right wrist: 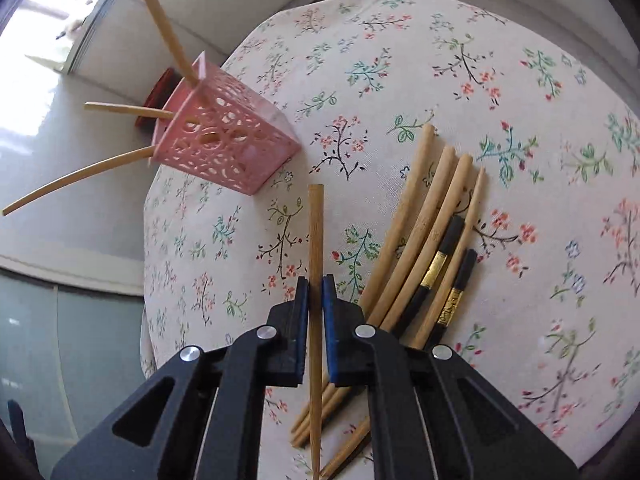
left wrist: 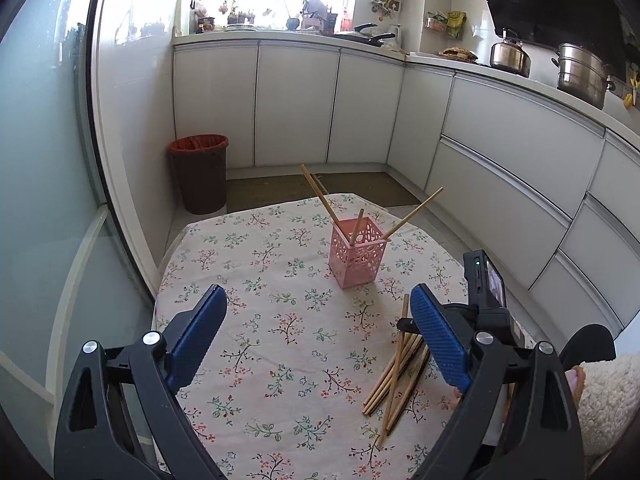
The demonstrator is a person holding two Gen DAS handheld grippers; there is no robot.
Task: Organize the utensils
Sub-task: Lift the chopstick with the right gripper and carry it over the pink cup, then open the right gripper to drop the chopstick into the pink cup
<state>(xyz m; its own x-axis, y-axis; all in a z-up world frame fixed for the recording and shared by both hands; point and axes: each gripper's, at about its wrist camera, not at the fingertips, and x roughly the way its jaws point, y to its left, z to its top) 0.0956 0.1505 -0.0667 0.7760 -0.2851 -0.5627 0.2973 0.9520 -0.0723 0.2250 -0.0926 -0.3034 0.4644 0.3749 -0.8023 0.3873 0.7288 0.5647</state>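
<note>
Your R gripper [right wrist: 315, 294] is clamped on one bamboo chopstick [right wrist: 315, 236], stick running straight between the blue pads [right wrist: 330, 312], tip fwd, lifted off the floral tablecloth [right wrist: 400, 60]. Your L gripper [left wrist: 318, 308] sits wide apart w/ nothing in it, over the cloth. Pink holder [left wrist: 357, 251] stands upright mid-table w/ 3 chopsticks in it. Loose pile [right wrist: 432, 220], bamboo + 2 black-handled, lies just R of the held stick.

No text, label, brand or number can be read in either view. The gold bands on the two black chopsticks [right wrist: 434, 264] carry marks too small to make out, and the packets on the far kitchen wall [left wrist: 446, 23] are too blurred to read.
</note>
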